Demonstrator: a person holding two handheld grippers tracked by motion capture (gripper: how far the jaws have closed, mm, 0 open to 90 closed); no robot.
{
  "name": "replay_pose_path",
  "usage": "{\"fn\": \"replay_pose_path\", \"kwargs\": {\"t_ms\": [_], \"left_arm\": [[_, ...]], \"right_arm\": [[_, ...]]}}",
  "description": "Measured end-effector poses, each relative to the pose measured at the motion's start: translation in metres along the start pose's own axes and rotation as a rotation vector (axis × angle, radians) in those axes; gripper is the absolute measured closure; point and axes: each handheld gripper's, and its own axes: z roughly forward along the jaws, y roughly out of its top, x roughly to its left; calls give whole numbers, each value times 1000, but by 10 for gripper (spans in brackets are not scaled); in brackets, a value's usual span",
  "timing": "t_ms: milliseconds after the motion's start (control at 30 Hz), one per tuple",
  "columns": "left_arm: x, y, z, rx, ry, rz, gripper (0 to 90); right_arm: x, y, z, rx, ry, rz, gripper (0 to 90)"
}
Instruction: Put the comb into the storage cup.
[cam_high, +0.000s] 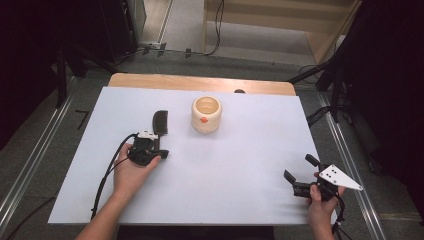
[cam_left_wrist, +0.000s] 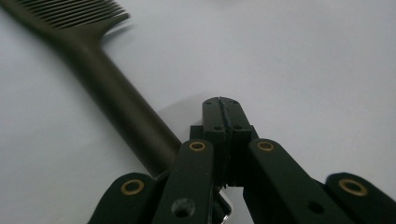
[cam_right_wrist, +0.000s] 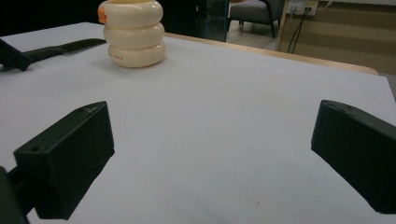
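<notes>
A black comb (cam_high: 160, 122) lies on the white tabletop (cam_high: 235, 165), left of a cream ribbed cup (cam_high: 206, 115) that bears a small orange mark. My left gripper (cam_high: 151, 142) sits at the comb's handle end, held by a hand. In the left gripper view its jaws (cam_left_wrist: 224, 109) are pressed together with nothing between them. The comb's handle (cam_left_wrist: 121, 107) runs past them on the left, teeth pointing away. My right gripper (cam_high: 300, 168) rests near the table's front right corner, its fingers wide apart over bare surface (cam_right_wrist: 215, 130). The cup (cam_right_wrist: 133, 37) and comb (cam_right_wrist: 60, 49) stand far ahead of it.
A wooden table edge (cam_high: 200, 82) shows beyond the white sheet. Cables run from both grippers off the front edge. Dark stands and floor rails flank the table on either side. Open white surface lies between the two hands.
</notes>
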Motion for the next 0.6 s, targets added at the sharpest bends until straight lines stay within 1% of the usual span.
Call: {"fn": "replay_pose_path", "kwargs": {"t_ms": [67,100,233,267,333,433,533,600], "left_arm": [[5,-2,-4,0,3,-14,900],[8,-4,-7,2,13,-19,900],[13,-6,-11,6,25,-23,900],[17,-7,-14,6,35,-27,900],[19,-8,-16,6,37,-29,900],[23,-11,-19,0,48,-42,900],[26,-11,-22,4,60,-36,900],[26,-11,-24,1,53,-32,896]], "right_arm": [[0,0,0,0,0,1,0],[0,0,0,0,1,1,0],[0,0,0,1,1,1,0],[0,0,0,0,2,1,0],[0,0,0,0,3,1,0],[0,0,0,0,3,0,0],[0,0,0,1,2,1,0],[0,0,0,0,3,0,0]]}}
